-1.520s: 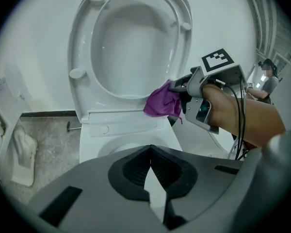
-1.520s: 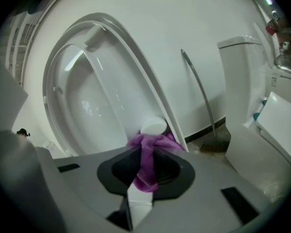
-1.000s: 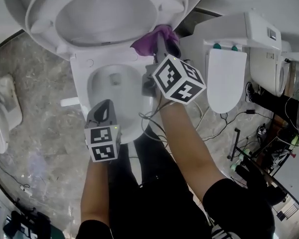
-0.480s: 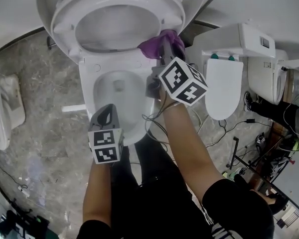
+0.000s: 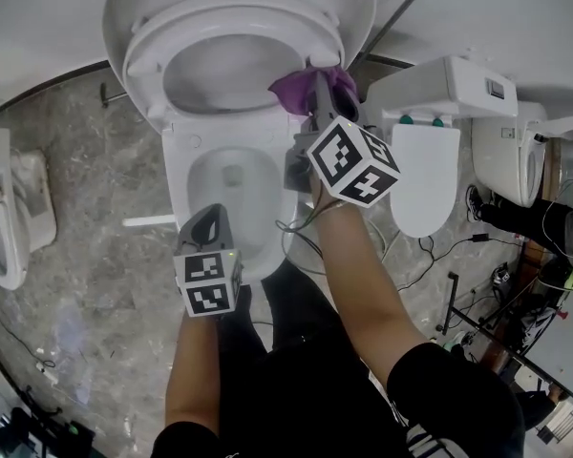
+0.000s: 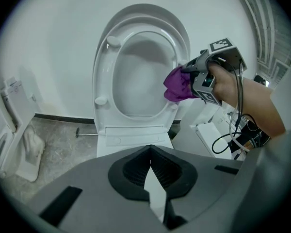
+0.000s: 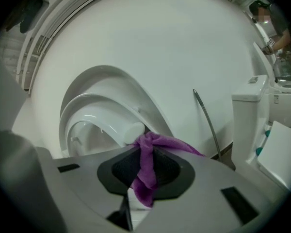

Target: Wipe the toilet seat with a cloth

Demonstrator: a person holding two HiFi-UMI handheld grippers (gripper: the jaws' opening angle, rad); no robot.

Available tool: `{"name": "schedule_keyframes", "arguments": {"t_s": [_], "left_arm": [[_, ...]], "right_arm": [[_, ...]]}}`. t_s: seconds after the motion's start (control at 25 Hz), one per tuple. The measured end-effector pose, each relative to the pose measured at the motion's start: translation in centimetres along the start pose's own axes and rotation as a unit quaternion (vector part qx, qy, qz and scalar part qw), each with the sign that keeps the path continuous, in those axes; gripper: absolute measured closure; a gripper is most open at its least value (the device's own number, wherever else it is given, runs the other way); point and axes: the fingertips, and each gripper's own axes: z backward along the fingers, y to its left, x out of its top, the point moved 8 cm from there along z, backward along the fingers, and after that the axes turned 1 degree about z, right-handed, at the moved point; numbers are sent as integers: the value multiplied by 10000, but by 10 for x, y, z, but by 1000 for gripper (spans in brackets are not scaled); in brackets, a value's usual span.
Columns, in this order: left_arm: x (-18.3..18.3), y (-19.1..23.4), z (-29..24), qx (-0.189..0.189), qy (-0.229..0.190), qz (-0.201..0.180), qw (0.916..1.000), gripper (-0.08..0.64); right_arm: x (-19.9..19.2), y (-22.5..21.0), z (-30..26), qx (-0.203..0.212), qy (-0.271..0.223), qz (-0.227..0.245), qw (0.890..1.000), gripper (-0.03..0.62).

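Purple cloth (image 5: 306, 88) bunched up, pressed to the right side of the raised toilet seat (image 5: 148, 51), near the hinge end; seat ring stands up against the lid, so its underside faces the person

Right gripper (image 5: 319, 98) jaws clenched on the cloth: the right gripper view shows a fold pinched between the pads, loose end hanging below, rest spread toward the seat. Gripper points nearly level at the ring, likely so the cloth meets the upright surface flat instead of dragging an edge

Left gripper (image 5: 204, 219) jaws clenched together with nothing in them, only a thin slit of bowl showing through. It hangs over the front of the open bowl (image 5: 224, 175), well apart from the cloth, pointing down-forward; looks parked out of the wiping path, not helping

Step in hand, as I judge: wiping the right side of the seat ring, other side not yet covered. Risk: small pinch on the cloth, could slip out under pressure

Second toilet (image 5: 425, 160) just right, cables on the marble floor (image 5: 76, 208)
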Motion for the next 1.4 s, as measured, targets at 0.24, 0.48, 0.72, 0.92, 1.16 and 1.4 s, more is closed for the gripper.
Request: {"name": "schedule_keyframes", "arguments": {"t_s": [0.24, 0.48, 0.72, 0.92, 1.16, 1.4], "left_arm": [[15, 18, 16, 154, -207, 231, 9994, 554], [20, 33, 29, 230, -306, 293, 9988, 554], [22, 48, 52, 216, -379, 471, 9979, 554], [16, 67, 56, 286, -348, 525, 9976, 554], [23, 81, 66, 364, -361, 554, 9971, 554], [53, 73, 97, 386, -478, 381, 9974, 554]], "right_arm": [[4, 12, 18, 8, -124, -147, 9998, 526], [32, 43, 24, 114, -515, 442, 9976, 526], [56, 61, 2, 30, -543, 300, 9981, 526], [53, 68, 1, 26, -800, 336, 9962, 526], [61, 99, 0, 179, -875, 851, 9924, 526], [75, 150, 0, 624, -585, 1627, 9830, 526]]}}
